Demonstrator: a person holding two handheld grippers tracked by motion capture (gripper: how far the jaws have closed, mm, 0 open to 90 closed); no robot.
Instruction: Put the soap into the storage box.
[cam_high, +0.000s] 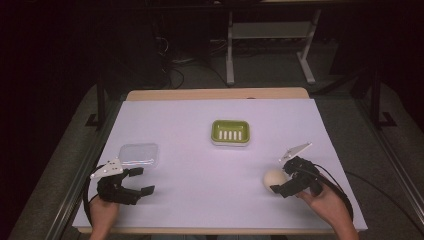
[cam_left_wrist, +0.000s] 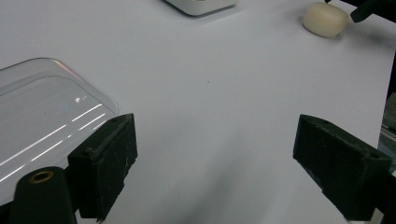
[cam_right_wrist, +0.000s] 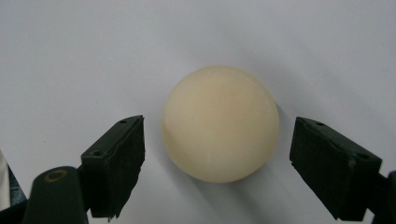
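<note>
Risk notes, all placed relative to the green soap dish (cam_high: 230, 132).

Table (cam_high: 200, 210): smooth white sheet, no lip. Anything round that slipped could have rolled off the near edge, away from the dish.

Clear lid (cam_high: 139, 154), left of the dish and nearer me: my left gripper (cam_high: 135, 181) sat just beside it, wide open, nothing held. A careless move could have nudged the lid.

Soap (cam_right_wrist: 220, 122), right of the dish and nearer me: rounded, pale, on the table. My right gripper (cam_right_wrist: 217, 154) was open, one jaw on each side, not touching. Closing off-centre on that curve would likely have squirted it out, sideways or toward the edge. Squeezing too hard could have dented it.
</note>
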